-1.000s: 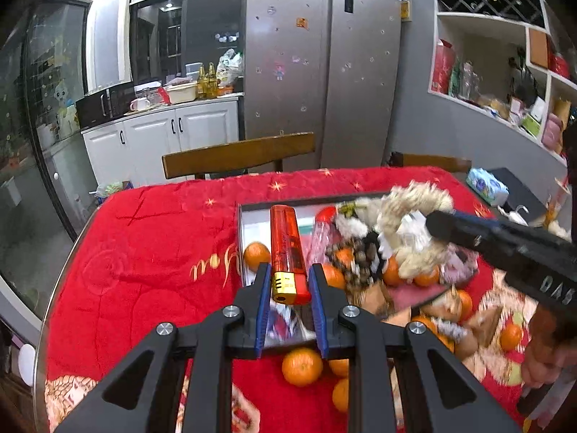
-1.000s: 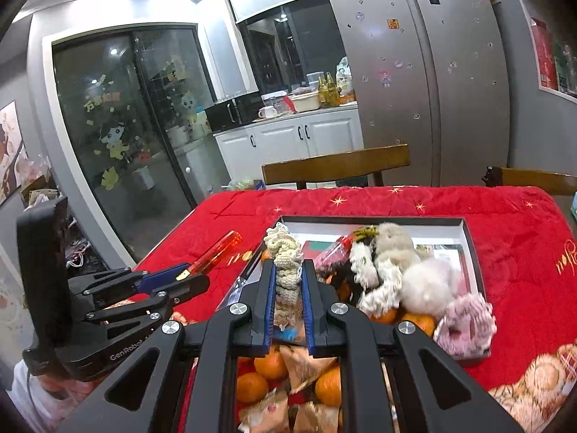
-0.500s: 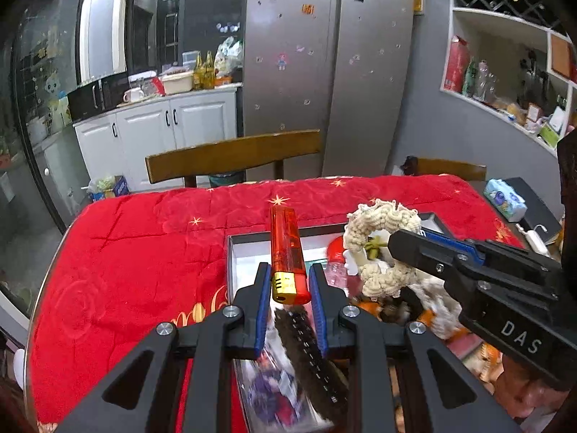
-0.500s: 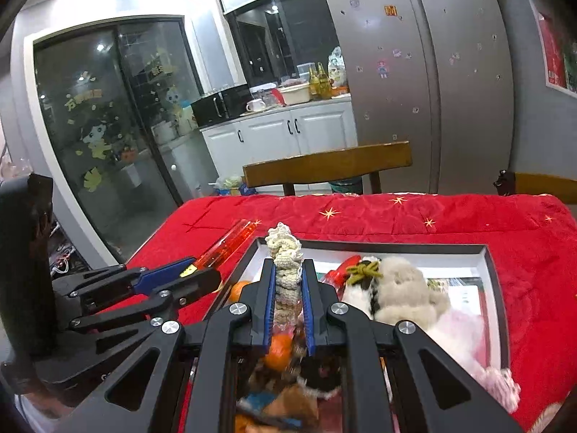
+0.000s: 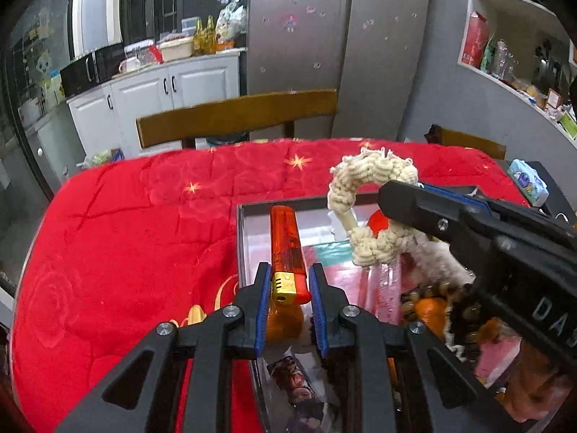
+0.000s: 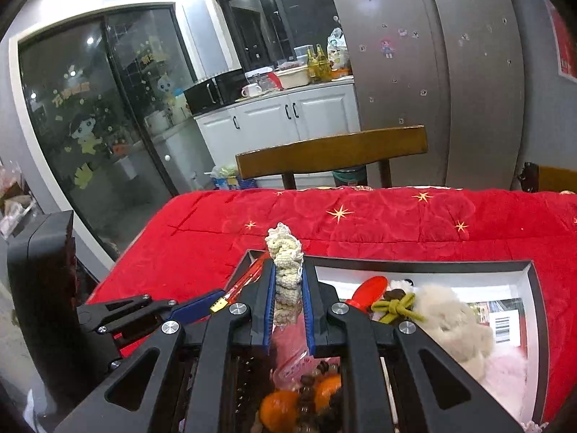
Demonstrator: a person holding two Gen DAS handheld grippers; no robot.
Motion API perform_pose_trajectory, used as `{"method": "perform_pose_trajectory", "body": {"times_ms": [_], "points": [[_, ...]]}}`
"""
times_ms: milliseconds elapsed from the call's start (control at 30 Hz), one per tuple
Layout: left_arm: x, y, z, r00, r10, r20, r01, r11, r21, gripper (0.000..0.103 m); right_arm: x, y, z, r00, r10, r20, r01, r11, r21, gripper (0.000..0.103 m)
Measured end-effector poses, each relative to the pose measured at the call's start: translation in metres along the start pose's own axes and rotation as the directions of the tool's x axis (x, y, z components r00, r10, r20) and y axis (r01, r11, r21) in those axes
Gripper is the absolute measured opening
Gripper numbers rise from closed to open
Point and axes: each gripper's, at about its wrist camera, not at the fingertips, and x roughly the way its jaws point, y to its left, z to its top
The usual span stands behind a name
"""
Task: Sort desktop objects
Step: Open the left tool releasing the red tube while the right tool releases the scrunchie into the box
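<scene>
Lighter (image 5: 286, 249), orange and translucent, sits clamped at its gold metal end in my left gripper (image 5: 288, 288), its long axis pointing straight away from me over the near-left corner of the grey tray (image 5: 241, 238). My right gripper (image 6: 287, 299) is closed tight on a cream knitted ring (image 6: 285, 263), held edge-on above the same tray. Inside the tray lie tangerines (image 6: 279, 409), dark beads (image 6: 310, 386), a fluffy white pompom (image 6: 454, 321) and an olive knotted tie (image 6: 395, 306). The tray rests on the red-covered table (image 5: 126, 238).
</scene>
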Motion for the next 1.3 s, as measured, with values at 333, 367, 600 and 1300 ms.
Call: {"method": "perform_pose_trajectory", "body": {"times_ms": [333, 367, 600, 1300], "points": [[0.007, -0.004, -0.007, 0.999, 0.039, 0.014, -0.039, 0.999, 0.026, 0.022, 0.036, -0.025, -0.009, 0.990, 0.064, -0.126, -0.048, 0.991, 0.122, 0.014], [0.007, -0.005, -0.007, 0.999, 0.040, 0.015, -0.040, 0.999, 0.031, 0.022, 0.036, -0.026, -0.008, 0.991, 0.058, -0.124, -0.044, 0.992, 0.118, 0.014], [0.006, -0.005, -0.005, 0.999, 0.035, 0.019, -0.035, 0.999, 0.030, 0.022, 0.036, -0.023, -0.010, 0.990, 0.026, -0.137, -0.013, 0.996, 0.091, 0.014], [0.005, -0.007, -0.006, 0.999, 0.039, 0.027, -0.040, 0.998, 0.039, 0.022, 0.039, -0.030, -0.018, 0.985, 0.042, -0.166, -0.018, 0.990, 0.142, 0.015]]}}
